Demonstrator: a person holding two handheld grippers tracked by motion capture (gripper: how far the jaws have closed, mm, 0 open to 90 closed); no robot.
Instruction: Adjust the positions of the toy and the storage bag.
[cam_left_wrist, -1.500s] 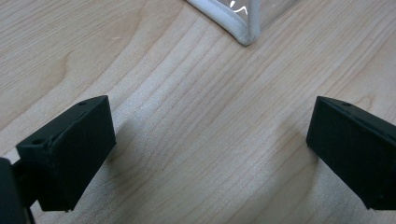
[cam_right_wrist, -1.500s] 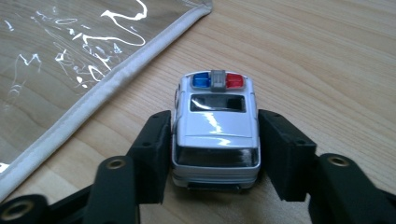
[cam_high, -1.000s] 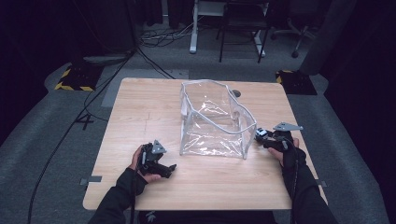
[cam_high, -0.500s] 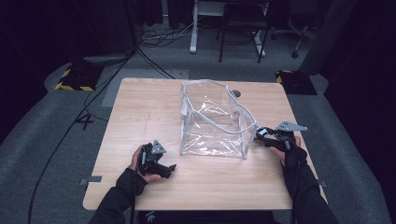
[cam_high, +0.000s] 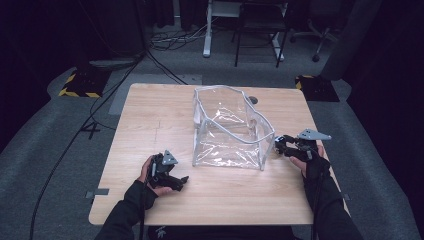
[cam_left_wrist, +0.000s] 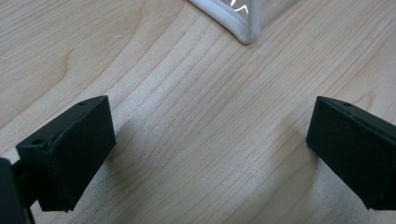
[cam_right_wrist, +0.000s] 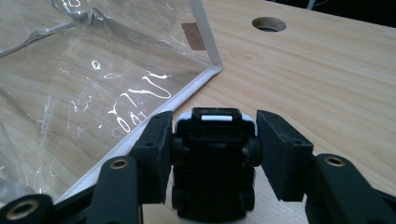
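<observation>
Gripping a small black toy car (cam_right_wrist: 213, 158) in my right gripper (cam_right_wrist: 212, 140), just beside the clear plastic bag (cam_high: 230, 132)

Clenching from both sides, my right jaws are pressing on the toy car's wheels, its underside turned up toward my camera and its white-edged nose pointing at the bag's white-trimmed bottom corner; my left gripper (cam_left_wrist: 210, 154) is resting with its jaws spread wide and nothing between them, bare wooden table (cam_high: 150, 115) under them and the bag's near left corner just ahead. I am judging the pickup as done: the car is lifted and sitting at the bag's right side wall, outside it. What I am counting as left is carrying it up over the bag's open rim, letting it go inside, and perhaps steadying the bag with my left.
</observation>
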